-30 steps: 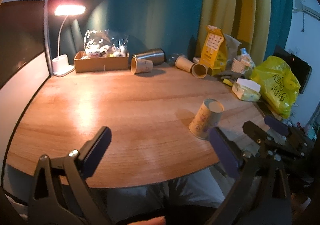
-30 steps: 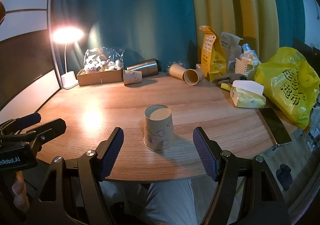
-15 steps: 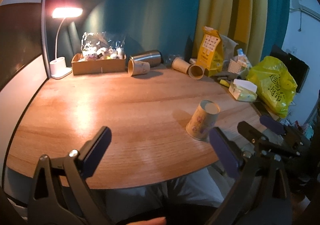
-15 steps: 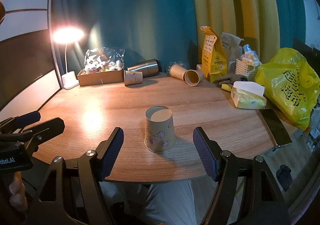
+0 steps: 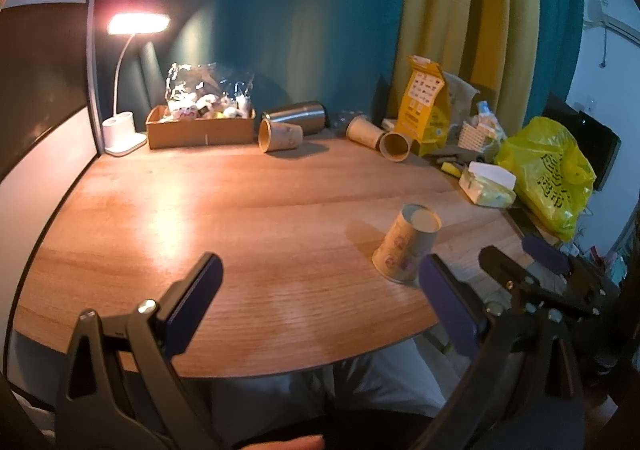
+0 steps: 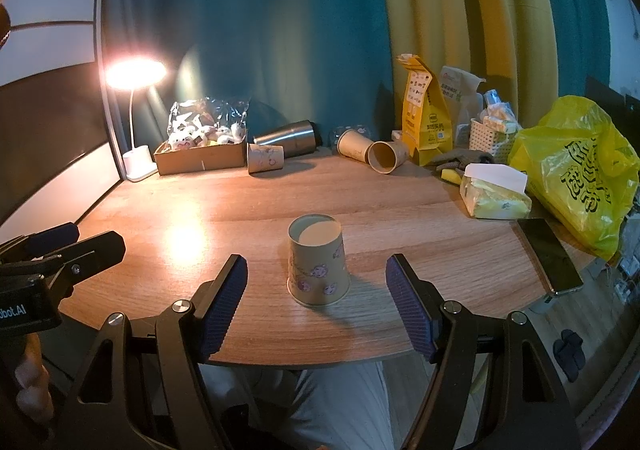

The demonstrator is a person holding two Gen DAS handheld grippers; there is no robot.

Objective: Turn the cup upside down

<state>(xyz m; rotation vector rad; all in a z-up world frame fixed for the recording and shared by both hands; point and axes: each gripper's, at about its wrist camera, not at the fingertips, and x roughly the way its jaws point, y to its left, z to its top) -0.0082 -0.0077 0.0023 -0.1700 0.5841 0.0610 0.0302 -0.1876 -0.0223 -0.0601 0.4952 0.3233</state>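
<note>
A paper cup (image 6: 318,262) with purple flower prints stands upside down, base up, near the front edge of the round wooden table (image 6: 240,210). It also shows in the left wrist view (image 5: 406,248). My right gripper (image 6: 316,302) is open and empty, its jaws either side of the cup and a little nearer than it, not touching. My left gripper (image 5: 320,298) is open and empty over the table's front edge, left of the cup. The right gripper also shows in the left wrist view (image 5: 524,262), and the left gripper in the right wrist view (image 6: 64,246).
Along the back lie a steel tumbler (image 6: 288,136) and three paper cups on their sides (image 6: 266,158) (image 6: 354,144) (image 6: 386,158). A lit lamp (image 6: 136,72), cardboard box (image 6: 200,156), yellow bags (image 6: 576,170), tissue pack (image 6: 494,192) and phone (image 6: 550,254) line the edges.
Both grippers have drawn back slightly from the table and stay open. The cup has not moved.
</note>
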